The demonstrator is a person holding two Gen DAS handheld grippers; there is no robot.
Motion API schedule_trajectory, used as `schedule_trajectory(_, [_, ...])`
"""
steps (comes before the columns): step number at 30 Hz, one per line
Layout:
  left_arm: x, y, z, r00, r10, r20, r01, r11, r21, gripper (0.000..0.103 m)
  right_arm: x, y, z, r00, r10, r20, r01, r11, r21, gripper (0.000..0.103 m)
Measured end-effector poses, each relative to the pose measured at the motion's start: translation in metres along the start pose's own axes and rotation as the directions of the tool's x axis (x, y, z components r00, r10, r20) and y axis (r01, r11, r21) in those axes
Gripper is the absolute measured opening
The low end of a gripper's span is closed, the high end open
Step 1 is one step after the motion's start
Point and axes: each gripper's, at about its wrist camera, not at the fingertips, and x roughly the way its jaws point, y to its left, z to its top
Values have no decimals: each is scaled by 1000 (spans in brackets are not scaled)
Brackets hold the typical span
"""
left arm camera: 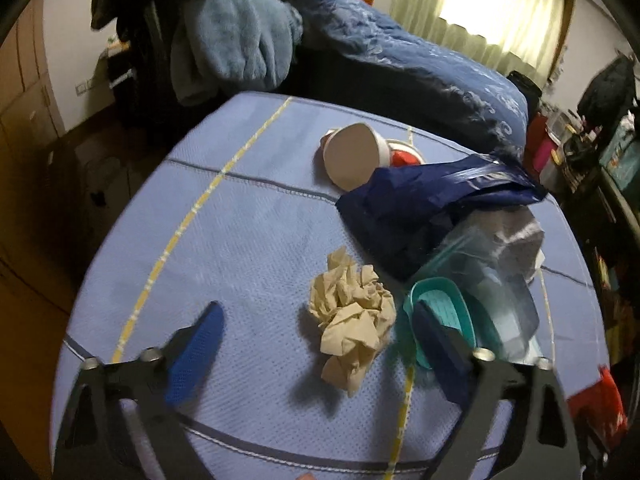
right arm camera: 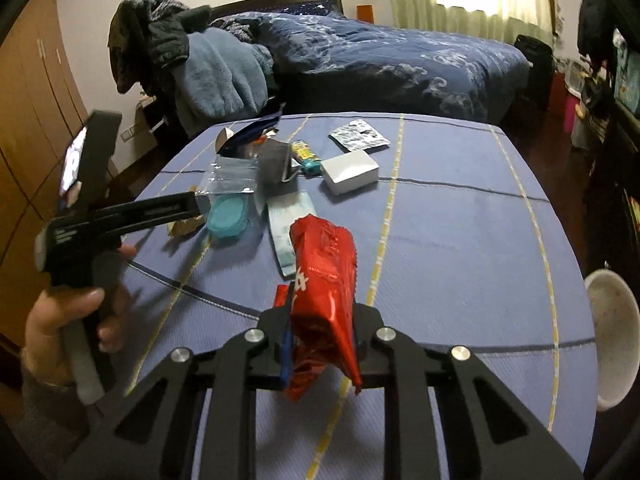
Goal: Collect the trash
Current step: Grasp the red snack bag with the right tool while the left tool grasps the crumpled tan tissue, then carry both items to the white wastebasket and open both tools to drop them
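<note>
A crumpled beige paper ball [left arm camera: 352,320] lies on the blue tablecloth [left arm camera: 240,240]. My left gripper [left arm camera: 316,314] stands open around it, the blue pads on either side and not touching it. In the right wrist view, a person's hand [right arm camera: 72,316] holds that gripper's finger [right arm camera: 168,208] low over the table's left side. My right gripper [right arm camera: 320,320] is shut on a red snack wrapper [right arm camera: 324,272], which sticks up above the cloth [right arm camera: 460,240].
Around the paper ball are a teal lid [left arm camera: 440,312], a clear plastic bag [left arm camera: 492,248], a dark blue foil bag [left arm camera: 420,208] and a tipped white cup [left arm camera: 352,156]. A white box [right arm camera: 350,170] and a silver packet [right arm camera: 360,134] lie farther back. A bed [right arm camera: 380,60] stands behind.
</note>
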Motion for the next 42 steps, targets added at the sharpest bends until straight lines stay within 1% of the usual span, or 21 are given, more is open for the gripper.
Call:
schedule_trajectory(1, [-2, 1, 0, 1000, 5, 19, -5, 1000, -1, 80, -2, -2, -1, 1000, 2, 0, -2, 1000, 7, 21])
schedule_trajectory(2, [-3, 1, -1, 1000, 8, 25, -8, 1000, -2, 63, -4, -5, -1, 1000, 3, 2, -3, 1000, 14, 21])
schedule_trajectory(3, [-3, 1, 0, 1000, 7, 23, -7, 1000, -3, 56, -6, -7, -2, 1000, 3, 5, -3, 1000, 20, 21])
schedule_trajectory(4, [-5, 4, -1, 1000, -11, 24, 12, 1000, -10, 52, -7, -8, -3, 1000, 3, 7, -3, 1000, 23, 21])
schedule_trajectory(5, [-6, 3, -1, 999, -20, 28, 20, 1000, -11, 38, -10, -10, -4, 1000, 3, 12, -3, 1000, 27, 21])
schedule_trajectory(6, [-8, 3, -1, 999, -22, 32, 22, 1000, -7, 30, -11, -10, -4, 1000, 3, 15, -4, 1000, 29, 21])
schedule_trajectory(8, [-16, -1, -3, 998, 10, 60, -12, 1000, 22, 20, -14, -12, -7, 1000, 5, 21, -5, 999, 33, 21])
schedule_trajectory(9, [-20, -3, -5, 997, 31, 75, -34, 999, 35, 19, -17, -13, -8, 1000, 6, 26, -7, 999, 36, 21])
schedule_trajectory(11, [-34, -3, -8, 994, 9, 106, -14, 999, 46, 18, -23, -15, -10, 999, 15, 39, -17, 999, 43, 21])
schedule_trajectory(15, [-70, -15, -15, 985, -78, 152, 65, 994, 92, 18, -36, -21, -16, 998, 24, 65, -28, 998, 62, 21])
schedule_trajectory(17, [-91, -31, -19, 974, -142, 178, 118, 983, 143, 18, -44, -27, -19, 997, 12, 78, -18, 997, 76, 21])
schedule_trajectory(19, [-109, -57, -24, 957, -225, 183, 185, 960, 212, 18, -52, -36, -22, 996, -4, 92, -5, 996, 95, 21])
schedule_trajectory(21, [-118, -81, -27, 942, -283, 178, 231, 935, 268, 18, -64, -49, -26, 993, -30, 110, 17, 992, 122, 21])
schedule_trajectory(27, [-126, -175, -42, 898, -423, 118, 330, 828, 453, 18, -101, -104, -41, 973, -165, 162, 127, 966, 225, 21])
schedule_trajectory(30, [-121, -234, -51, 866, -498, 45, 403, 747, 529, 18, -117, -141, -50, 952, -258, 166, 203, 936, 288, 21])
schedule_trajectory(33, [-111, -282, -60, 837, -546, -44, 470, 675, 568, 18, -132, -180, -61, 924, -345, 165, 271, 896, 352, 21])
schedule_trajectory(35, [-99, -319, -69, 818, -560, -133, 522, 626, 579, 18, -138, -206, -71, 908, -393, 145, 311, 864, 395, 21])
schedule_trajectory(37, [-85, -352, -77, 785, -579, -219, 584, 576, 572, 18, -141, -233, -81, 891, -435, 132, 343, 834, 433, 21])
schedule_trajectory(39, [-78, -377, -85, 778, -576, -252, 598, 555, 578, 18, -139, -255, -88, 884, -454, 109, 360, 811, 462, 21])
schedule_trajectory(40, [-70, -394, -91, 776, -570, -270, 601, 540, 590, 18, -136, -270, -93, 886, -453, 97, 356, 800, 484, 21])
schedule_trajectory(42, [-59, -412, -98, 789, -544, -286, 590, 539, 601, 18, -128, -291, -100, 898, -434, 75, 337, 786, 518, 21])
